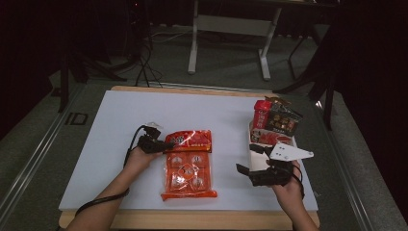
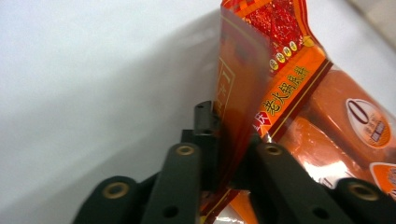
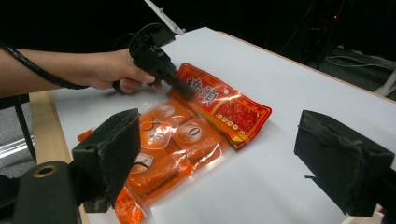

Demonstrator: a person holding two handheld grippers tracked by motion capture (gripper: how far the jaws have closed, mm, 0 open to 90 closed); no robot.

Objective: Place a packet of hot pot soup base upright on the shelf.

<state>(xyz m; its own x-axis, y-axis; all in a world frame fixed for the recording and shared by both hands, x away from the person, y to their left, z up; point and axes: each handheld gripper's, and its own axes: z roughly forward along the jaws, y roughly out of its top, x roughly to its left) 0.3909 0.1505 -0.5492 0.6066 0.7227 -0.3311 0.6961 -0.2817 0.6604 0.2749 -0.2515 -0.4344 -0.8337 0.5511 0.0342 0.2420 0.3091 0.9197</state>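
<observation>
A red and orange food bag (image 1: 187, 166) with several wrapped orange blocks inside lies at the front middle of the white table top (image 1: 120, 115). My left gripper (image 1: 166, 144) is shut on the bag's left edge near its red top part. In the left gripper view the jaws (image 2: 228, 135) pinch the bag's film (image 2: 289, 88), which stands up between them. My right gripper (image 1: 248, 159) stands open to the right of the bag, with nothing in it. In the right gripper view its wide-apart pads (image 3: 224, 149) frame the bag (image 3: 187, 140) and the left gripper (image 3: 180, 86).
A white box (image 1: 262, 144) holding red and dark snack packets (image 1: 275, 118) stands at the right of the table, just beyond my right gripper. The table's wooden edge (image 1: 192, 219) runs along the front. Metal desk legs (image 1: 193, 43) stand on the floor behind.
</observation>
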